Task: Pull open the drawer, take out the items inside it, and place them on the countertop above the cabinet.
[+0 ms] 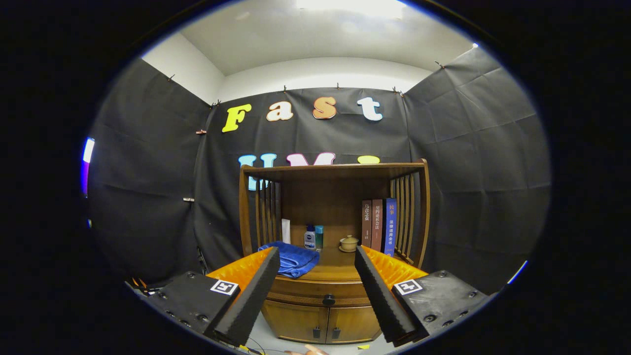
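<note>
Gripper: fingers spread wide, nothing between them — held back from the cabinet, aimed at its front.
Fingers: each carries a square black-and-white marker near its base; no readable writing on them.
Cabinet: wooden, straight ahead beyond the fingers, two lower doors with small dark handles.
Drawer: shut, a band across the cabinet front just under the countertop, seen in the gap between the fingers.
Knob: dark and round, centred on the drawer front, between the fingertips but beyond them, not touched.
Countertop: bare wood in the middle, with a slatted shelf frame rising over it.
Towel: blue, folded, on the countertop's left part, just past the left finger.
Bottles: two small ones at the back, one white with a blue label, one teal — label too small to read.
Cup: small lidded ceramic piece on a saucer, right of the bottles.
Books: three upright against the right slats, spines in Chinese characters — too small to read surely.
</note>
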Demonstrator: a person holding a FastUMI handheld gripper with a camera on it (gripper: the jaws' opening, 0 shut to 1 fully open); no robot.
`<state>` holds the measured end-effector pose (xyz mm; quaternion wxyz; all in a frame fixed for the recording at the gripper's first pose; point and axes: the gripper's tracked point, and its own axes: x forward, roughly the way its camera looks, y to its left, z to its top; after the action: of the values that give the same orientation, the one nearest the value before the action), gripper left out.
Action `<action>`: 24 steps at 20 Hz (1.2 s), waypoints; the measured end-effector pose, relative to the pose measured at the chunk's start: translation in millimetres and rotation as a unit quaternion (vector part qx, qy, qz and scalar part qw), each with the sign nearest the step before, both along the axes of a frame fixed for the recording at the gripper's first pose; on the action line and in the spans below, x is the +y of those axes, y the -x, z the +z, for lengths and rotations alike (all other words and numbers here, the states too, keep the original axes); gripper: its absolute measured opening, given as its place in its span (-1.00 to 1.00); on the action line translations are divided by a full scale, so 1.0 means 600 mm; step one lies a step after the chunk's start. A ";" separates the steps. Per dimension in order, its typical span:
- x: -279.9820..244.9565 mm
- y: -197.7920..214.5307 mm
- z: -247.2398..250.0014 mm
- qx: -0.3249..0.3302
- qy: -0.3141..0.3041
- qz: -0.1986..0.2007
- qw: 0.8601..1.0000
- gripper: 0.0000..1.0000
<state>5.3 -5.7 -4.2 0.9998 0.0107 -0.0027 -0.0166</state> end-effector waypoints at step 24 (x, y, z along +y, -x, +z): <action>-0.018 -0.173 -0.280 0.132 -0.010 -0.023 0.991 0.98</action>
<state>109.0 -16.5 -172.5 0.9906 0.0188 0.1289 -0.0413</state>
